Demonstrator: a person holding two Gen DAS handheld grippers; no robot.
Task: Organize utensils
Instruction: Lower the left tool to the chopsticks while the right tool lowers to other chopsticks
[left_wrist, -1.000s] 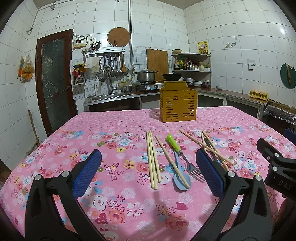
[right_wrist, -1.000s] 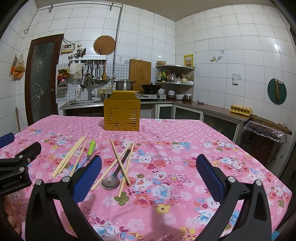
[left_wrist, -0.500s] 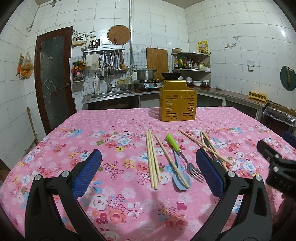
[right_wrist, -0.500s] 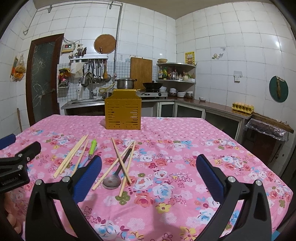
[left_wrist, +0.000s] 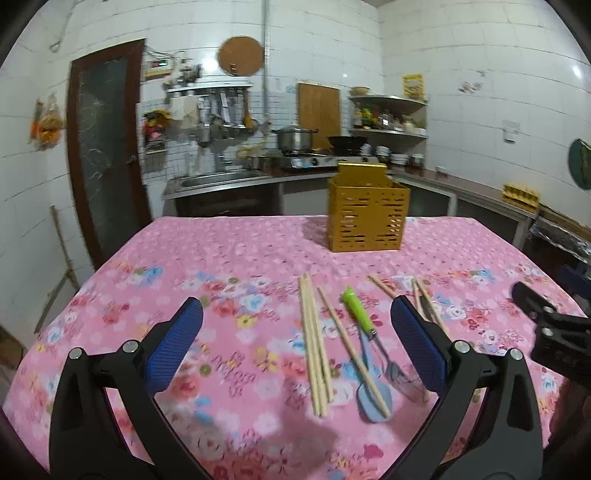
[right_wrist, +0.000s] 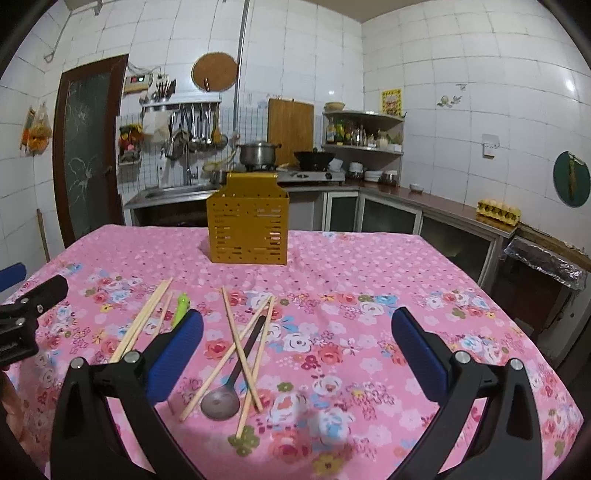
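Note:
A yellow slotted utensil holder (left_wrist: 367, 210) (right_wrist: 248, 221) stands upright at the far side of the pink flowered table. Before it lie wooden chopsticks (left_wrist: 313, 343) (right_wrist: 142, 321), a green-handled fork (left_wrist: 360, 317), a blue spoon (left_wrist: 371, 384), and a dark spoon (right_wrist: 236, 373) under crossed chopsticks (right_wrist: 240, 343). My left gripper (left_wrist: 295, 350) is open and empty, hovering above the near chopsticks. My right gripper (right_wrist: 295, 354) is open and empty, just right of the crossed chopsticks. The right gripper's body shows at the right of the left wrist view (left_wrist: 550, 332).
The pink tablecloth (right_wrist: 369, 280) covers the whole table, with edges at left and right. Behind stand a sink counter (left_wrist: 221, 181), a stove with a pot (right_wrist: 258, 153) and corner shelves (right_wrist: 364, 129). A dark door (left_wrist: 103, 147) is at left.
Both grippers have moved forward and lower over the table, so the utensils lie closer under them. Both stay open and empty.

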